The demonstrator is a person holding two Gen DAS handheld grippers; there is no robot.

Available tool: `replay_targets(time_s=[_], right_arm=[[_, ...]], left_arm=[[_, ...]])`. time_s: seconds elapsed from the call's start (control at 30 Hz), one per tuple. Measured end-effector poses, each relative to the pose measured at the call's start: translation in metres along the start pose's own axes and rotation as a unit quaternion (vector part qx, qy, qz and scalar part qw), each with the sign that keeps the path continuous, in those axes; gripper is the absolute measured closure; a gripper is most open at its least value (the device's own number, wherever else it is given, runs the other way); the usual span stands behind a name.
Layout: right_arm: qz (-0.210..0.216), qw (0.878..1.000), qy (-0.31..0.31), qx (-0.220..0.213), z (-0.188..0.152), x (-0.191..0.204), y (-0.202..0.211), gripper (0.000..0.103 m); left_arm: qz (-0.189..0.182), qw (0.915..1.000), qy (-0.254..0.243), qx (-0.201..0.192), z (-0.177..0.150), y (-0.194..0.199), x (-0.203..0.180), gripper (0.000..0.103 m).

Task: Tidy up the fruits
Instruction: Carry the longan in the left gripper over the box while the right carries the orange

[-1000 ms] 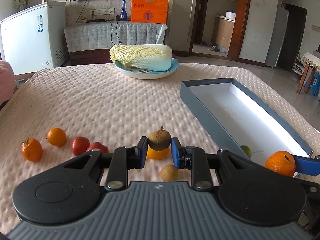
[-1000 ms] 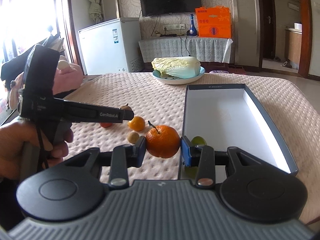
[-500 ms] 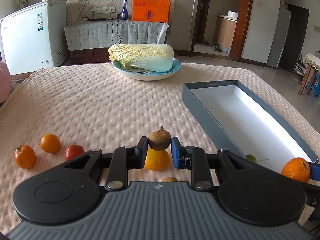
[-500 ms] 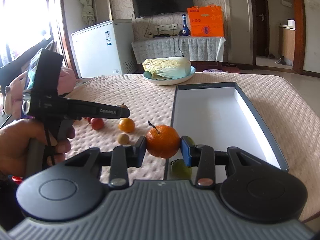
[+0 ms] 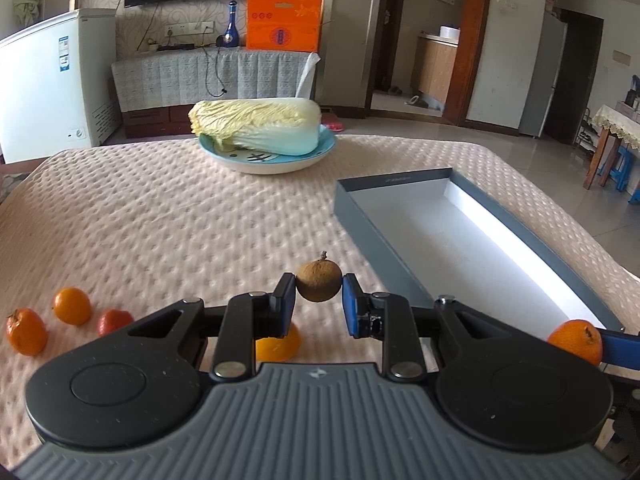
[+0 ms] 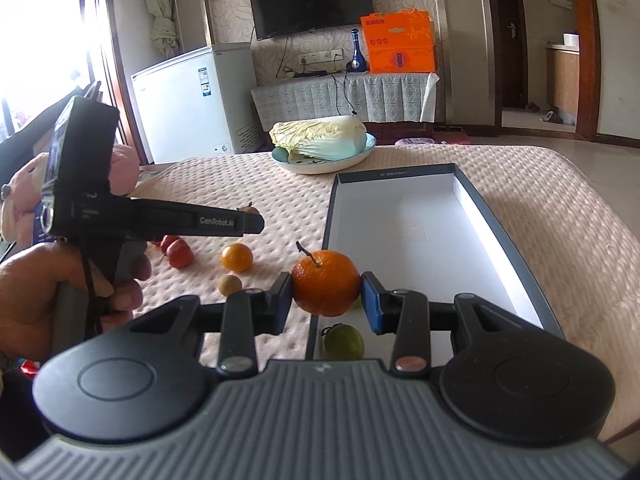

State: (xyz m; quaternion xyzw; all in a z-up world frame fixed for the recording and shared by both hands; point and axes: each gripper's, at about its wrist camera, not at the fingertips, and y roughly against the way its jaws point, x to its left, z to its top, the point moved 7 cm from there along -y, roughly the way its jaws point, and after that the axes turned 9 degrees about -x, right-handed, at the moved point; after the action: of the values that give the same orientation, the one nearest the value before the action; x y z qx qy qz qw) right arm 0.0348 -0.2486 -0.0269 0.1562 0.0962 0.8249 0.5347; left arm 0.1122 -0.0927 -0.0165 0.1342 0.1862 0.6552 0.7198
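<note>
Left hand-held gripper [image 5: 319, 305]: clamped on brown fruit [image 5: 319, 282]
Right hand-held gripper [image 6: 326, 302]: clamped on orange [image 6: 326, 282], above box [image 6: 516, 240] edge

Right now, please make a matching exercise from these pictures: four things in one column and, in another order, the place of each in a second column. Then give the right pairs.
Things
1. brown round fruit
2. large orange with stem
3. green fruit
4. cabbage

Places
A. on the blue plate
B. between the pads of the left gripper
C. inside the grey box, at its near end
D. between the pads of the right gripper

Pairs: 1-B, 2-D, 3-C, 4-A
</note>
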Motion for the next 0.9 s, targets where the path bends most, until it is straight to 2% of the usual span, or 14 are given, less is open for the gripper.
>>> replay_targets(time_s=[0.9], right_arm=[[-0.039,0.999,-0.022,0.010,-0.003,-0.028,-0.001,0.062]], left_arm=[[-0.046,0.9987,-0.014,-0.016,0.021,-0.026,-0.050,0.073]])
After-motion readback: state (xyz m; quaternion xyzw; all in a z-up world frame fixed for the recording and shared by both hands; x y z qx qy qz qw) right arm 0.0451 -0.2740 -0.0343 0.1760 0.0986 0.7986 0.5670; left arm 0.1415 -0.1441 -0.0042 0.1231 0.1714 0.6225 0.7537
